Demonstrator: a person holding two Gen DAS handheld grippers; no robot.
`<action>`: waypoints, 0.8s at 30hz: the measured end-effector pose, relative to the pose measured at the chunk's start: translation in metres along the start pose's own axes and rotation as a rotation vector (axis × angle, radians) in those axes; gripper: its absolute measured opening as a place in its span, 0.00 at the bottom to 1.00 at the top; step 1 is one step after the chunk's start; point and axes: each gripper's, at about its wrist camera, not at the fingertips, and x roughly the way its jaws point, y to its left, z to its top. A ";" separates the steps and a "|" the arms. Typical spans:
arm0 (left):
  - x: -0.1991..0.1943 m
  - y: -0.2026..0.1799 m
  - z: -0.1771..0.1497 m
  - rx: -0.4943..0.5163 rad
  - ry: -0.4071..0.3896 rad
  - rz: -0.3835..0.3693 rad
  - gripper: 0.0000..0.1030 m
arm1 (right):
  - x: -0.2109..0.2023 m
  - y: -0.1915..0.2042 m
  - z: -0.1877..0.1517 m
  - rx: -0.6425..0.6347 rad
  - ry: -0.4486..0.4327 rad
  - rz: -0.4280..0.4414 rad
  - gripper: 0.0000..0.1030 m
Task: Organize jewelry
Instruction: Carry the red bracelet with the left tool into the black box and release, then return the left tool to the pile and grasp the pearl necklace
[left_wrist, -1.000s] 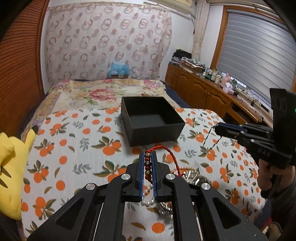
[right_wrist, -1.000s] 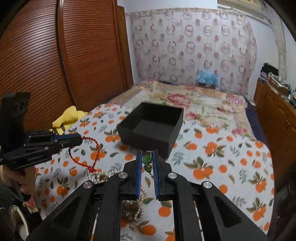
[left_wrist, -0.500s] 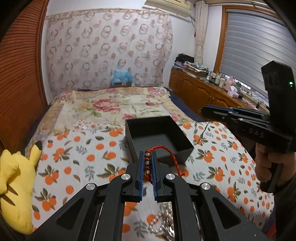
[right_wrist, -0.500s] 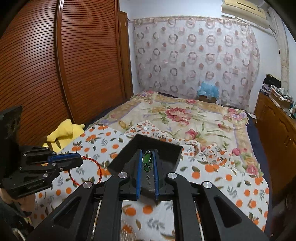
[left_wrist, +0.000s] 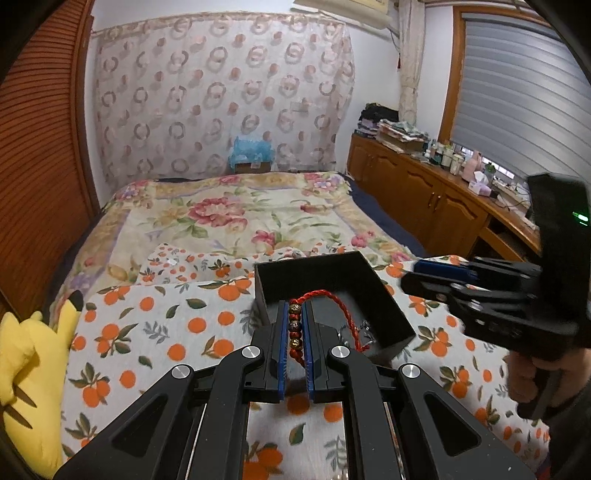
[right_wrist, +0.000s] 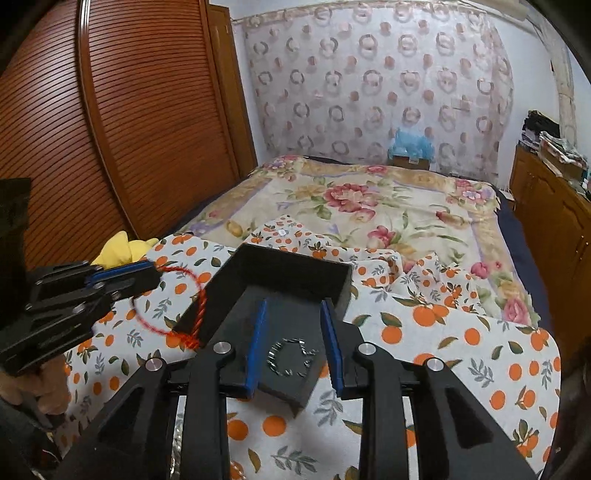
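The left gripper (left_wrist: 296, 325) clamps a red braided cord bracelet with beads (left_wrist: 295, 326) just above the open black square box (left_wrist: 384, 295). The right gripper (right_wrist: 293, 339), jaws just opened and empty, hangs over a silver chain (right_wrist: 291, 358) lying in the box.

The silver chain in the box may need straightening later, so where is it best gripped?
Probably from straight above, at the open middle of the silver chain. It lies flat in a loose curl on the floor of the black box, whose walls block any sideways approach.
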 end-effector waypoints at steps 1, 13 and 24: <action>0.005 -0.001 0.001 0.002 0.006 0.004 0.06 | -0.002 -0.001 -0.002 0.002 -0.001 -0.003 0.31; 0.039 -0.023 0.017 0.046 0.043 0.021 0.10 | -0.019 -0.007 -0.034 -0.003 -0.002 -0.016 0.31; 0.007 -0.011 -0.017 0.039 0.070 -0.001 0.39 | -0.053 0.005 -0.070 0.019 -0.034 -0.006 0.31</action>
